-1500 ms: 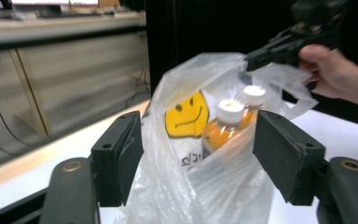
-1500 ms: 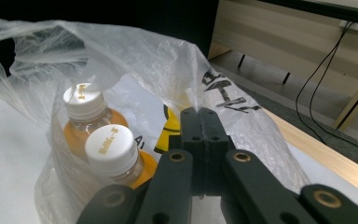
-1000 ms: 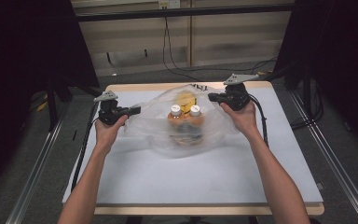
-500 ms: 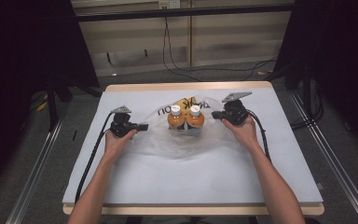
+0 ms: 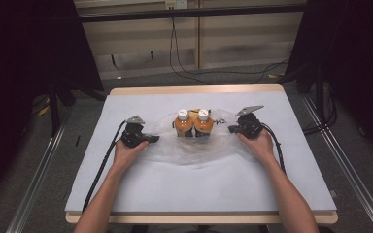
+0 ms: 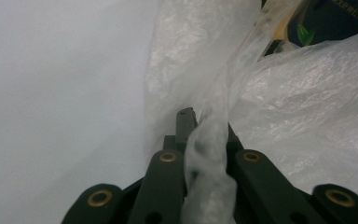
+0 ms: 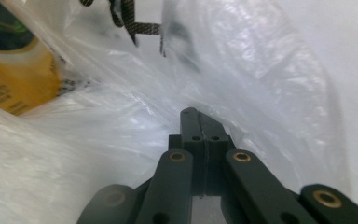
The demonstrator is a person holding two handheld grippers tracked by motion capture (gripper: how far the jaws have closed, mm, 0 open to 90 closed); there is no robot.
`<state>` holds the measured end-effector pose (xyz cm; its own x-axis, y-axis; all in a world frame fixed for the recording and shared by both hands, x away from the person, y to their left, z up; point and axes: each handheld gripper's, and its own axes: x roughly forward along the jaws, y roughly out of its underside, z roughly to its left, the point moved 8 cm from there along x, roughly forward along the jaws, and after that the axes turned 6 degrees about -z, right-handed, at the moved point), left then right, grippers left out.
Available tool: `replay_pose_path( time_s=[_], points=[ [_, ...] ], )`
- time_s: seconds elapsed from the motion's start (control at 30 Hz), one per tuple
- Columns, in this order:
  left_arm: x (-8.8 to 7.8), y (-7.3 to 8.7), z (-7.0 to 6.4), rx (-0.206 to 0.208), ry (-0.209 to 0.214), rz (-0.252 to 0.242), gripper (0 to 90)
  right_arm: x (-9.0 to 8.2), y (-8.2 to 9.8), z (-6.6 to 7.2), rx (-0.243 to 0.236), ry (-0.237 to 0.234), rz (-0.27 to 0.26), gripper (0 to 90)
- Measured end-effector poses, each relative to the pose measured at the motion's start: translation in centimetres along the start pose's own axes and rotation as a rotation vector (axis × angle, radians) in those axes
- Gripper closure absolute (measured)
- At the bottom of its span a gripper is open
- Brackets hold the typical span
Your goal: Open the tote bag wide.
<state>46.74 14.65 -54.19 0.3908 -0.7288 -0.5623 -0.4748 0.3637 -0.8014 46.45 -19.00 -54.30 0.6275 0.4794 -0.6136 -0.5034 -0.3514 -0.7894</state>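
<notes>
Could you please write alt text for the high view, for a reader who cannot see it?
A person's left gripper and right gripper each pinch one side of a clear plastic bag lying on a white table. Two orange bottles with white caps stand inside the bag.

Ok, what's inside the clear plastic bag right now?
Inside the clear crinkled plastic bag stand two orange bottles with white caps, side by side. Behind them something yellow and dark with printed text shows through the film; the wrinkles hide what it is.
</notes>
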Motion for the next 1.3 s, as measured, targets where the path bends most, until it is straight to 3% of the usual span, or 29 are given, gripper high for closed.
replay_pose_path(
  time_s=[0.13, 0.2, 0.37, 0.57, 0.7, 0.73, 0.9, 0.93, 1.0, 1.03, 1.1, 1.2, 1.23, 1.3],
  points=[
    [-0.3, -0.1, 0.2, -0.002, -0.018, -0.003, 80.7, -0.1, 0.1, 0.0, -0.002, 0.020, -0.002, 90.0],
    [-0.8, -0.5, 0.2, 0.004, -0.022, -0.020, 75.3, -0.2, 0.1, 0.1, -0.005, 0.005, -0.005, 88.8],
    [-2.6, -2.1, -0.2, -0.013, -0.019, -0.111, 57.1, -0.8, -0.5, 0.6, 0.001, -0.028, -0.049, 71.7],
    [-5.1, -3.5, -0.9, 0.014, -0.055, -0.150, 40.5, -2.8, -2.7, 1.6, -0.009, -0.046, -0.122, 55.9],
    [-7.5, -4.4, -1.4, 0.050, -0.076, -0.193, 39.3, -4.6, -3.9, 1.8, -0.034, -0.041, -0.159, 49.8],
    [-8.2, -4.7, -1.7, 0.079, -0.087, -0.203, 41.2, -5.0, -4.2, 1.9, -0.034, -0.040, -0.166, 48.6],
    [-8.6, -6.1, -3.4, 0.136, -0.067, -0.212, 45.5, -7.0, -5.9, 1.9, -0.053, -0.038, -0.215, 42.3],
    [-8.3, -6.5, -4.2, 0.154, -0.042, -0.207, 49.0, -7.3, -6.2, 2.1, -0.052, -0.050, -0.223, 43.0],
    [-8.1, -6.7, -4.6, 0.172, -0.033, -0.201, 55.1, -7.8, -6.7, 2.7, -0.061, -0.084, -0.235, 52.1],
    [-6.9, -7.0, -5.6, 0.212, -0.014, -0.168, 57.0, -7.9, -6.9, 3.3, -0.082, -0.110, -0.227, 58.8],
    [-5.6, -7.0, -6.2, 0.231, 0.003, -0.132, 63.4, -7.7, -6.9, 4.4, -0.106, -0.152, -0.204, 69.4],
    [-3.3, -6.8, -6.1, 0.242, 0.009, -0.079, 71.1, -6.6, -6.7, 5.9, -0.154, -0.195, -0.140, 80.6],
    [-2.5, -6.5, -6.2, 0.232, 0.018, -0.059, 72.7, -6.1, -6.7, 6.3, -0.161, -0.208, -0.121, 83.2],
    [-1.2, -6.1, -6.0, 0.252, 0.022, -0.007, 75.1, -5.0, -6.5, 6.5, -0.187, -0.216, -0.077, 87.5]
  ],
)
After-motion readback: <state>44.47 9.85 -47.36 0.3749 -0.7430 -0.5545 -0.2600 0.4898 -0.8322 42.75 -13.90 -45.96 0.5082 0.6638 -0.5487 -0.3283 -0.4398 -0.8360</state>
